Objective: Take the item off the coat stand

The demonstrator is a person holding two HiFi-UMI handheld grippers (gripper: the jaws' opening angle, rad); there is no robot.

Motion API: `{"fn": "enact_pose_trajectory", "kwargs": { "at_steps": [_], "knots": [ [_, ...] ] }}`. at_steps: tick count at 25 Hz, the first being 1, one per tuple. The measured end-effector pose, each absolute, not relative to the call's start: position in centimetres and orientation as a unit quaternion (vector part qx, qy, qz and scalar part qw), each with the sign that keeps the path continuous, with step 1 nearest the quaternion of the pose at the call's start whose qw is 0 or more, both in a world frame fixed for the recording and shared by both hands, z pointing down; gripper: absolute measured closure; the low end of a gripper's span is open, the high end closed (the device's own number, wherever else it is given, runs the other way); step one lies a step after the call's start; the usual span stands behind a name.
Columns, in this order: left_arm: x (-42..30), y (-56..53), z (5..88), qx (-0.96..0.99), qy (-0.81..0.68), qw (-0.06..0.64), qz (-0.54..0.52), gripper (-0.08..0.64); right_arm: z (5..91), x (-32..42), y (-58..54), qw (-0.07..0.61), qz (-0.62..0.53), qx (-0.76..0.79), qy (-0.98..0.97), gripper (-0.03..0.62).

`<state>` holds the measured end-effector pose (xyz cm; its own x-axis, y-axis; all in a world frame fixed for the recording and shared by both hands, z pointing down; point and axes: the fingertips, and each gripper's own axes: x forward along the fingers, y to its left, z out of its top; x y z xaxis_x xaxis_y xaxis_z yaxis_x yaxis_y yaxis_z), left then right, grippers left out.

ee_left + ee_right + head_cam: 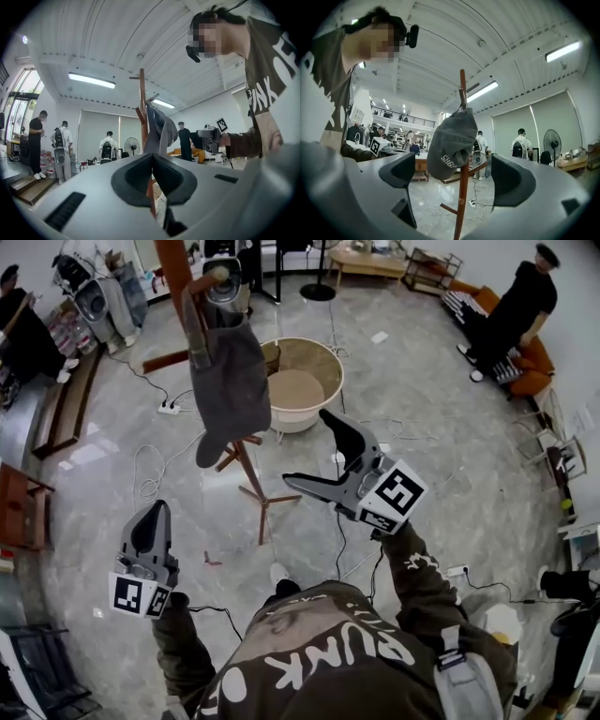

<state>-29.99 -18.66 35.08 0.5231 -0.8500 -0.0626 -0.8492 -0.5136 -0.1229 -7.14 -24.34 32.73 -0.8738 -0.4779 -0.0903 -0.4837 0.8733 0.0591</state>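
Right gripper [305,446], spread wide mid-frame, should pinch the grey cap's [230,381] lower edge, upper left, then lift it clear of the coat stand [175,268]; left gripper [153,526] is clenched, empty

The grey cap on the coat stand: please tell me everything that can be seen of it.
The cap is dark grey, of soft-looking cloth, with small white lettering on one side in the right gripper view. It hangs limp from a peg near the top of the wooden coat stand, and its brim seems to point down. Only the stand touches it. The right gripper is open and aimed at it, but apart from it.
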Motion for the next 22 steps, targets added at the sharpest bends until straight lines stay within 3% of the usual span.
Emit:
{"fn": "enact_pose_trajectory", "kwargs": {
  "at_steps": [12,22],
  "knots": [
    [-31.0,-22.1,35.0,-0.864,0.5,0.064,-0.004,0.555,23.2,-9.3,-30.9,0.087,0.028,-0.154,0.984,0.091],
    [-30.5,-23.4,33.4,-0.848,0.524,0.078,-0.006,0.555,22.9,-12.7,-34.7,0.076,-0.003,-0.082,0.994,0.078]
  ]
}}
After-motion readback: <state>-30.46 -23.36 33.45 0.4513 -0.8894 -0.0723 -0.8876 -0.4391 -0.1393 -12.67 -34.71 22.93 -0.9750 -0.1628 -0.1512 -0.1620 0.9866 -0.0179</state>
